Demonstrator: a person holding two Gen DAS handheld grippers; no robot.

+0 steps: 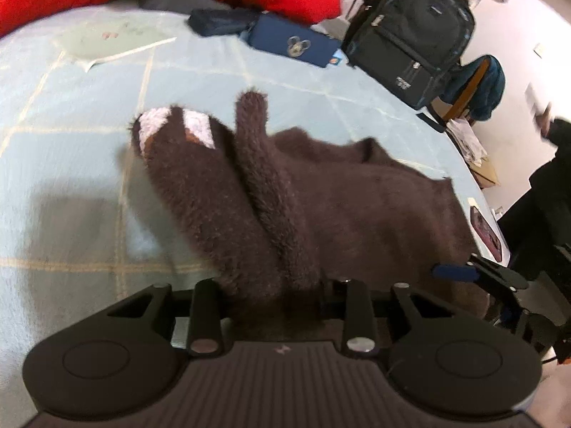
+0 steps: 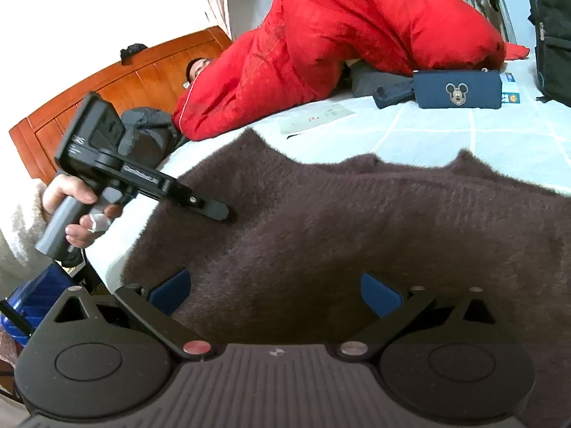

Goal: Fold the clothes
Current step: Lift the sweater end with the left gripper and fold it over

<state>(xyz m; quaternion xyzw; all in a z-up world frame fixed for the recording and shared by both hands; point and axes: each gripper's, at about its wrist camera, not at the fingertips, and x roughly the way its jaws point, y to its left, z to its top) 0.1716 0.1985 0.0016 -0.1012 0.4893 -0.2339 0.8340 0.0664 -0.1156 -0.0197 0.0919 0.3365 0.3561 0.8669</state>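
Left gripper point(image 1: 274, 285): pinched onto the brown sweater point(image 2: 357, 221) sleeve (lifted).
Right gripper point(image 2: 274, 292): fingers wide, holding nothing.
Risk: fuzzy sleeve could slip, spoiling the fold on the bed point(image 1: 71, 142).

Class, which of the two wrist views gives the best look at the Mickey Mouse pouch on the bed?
The right wrist view. There the navy Mickey Mouse pouch lies side-on and sharp, its face emblem clear. In the left wrist view the same pouch is blurred and foreshortened, and the emblem shows only as a pale smudge.
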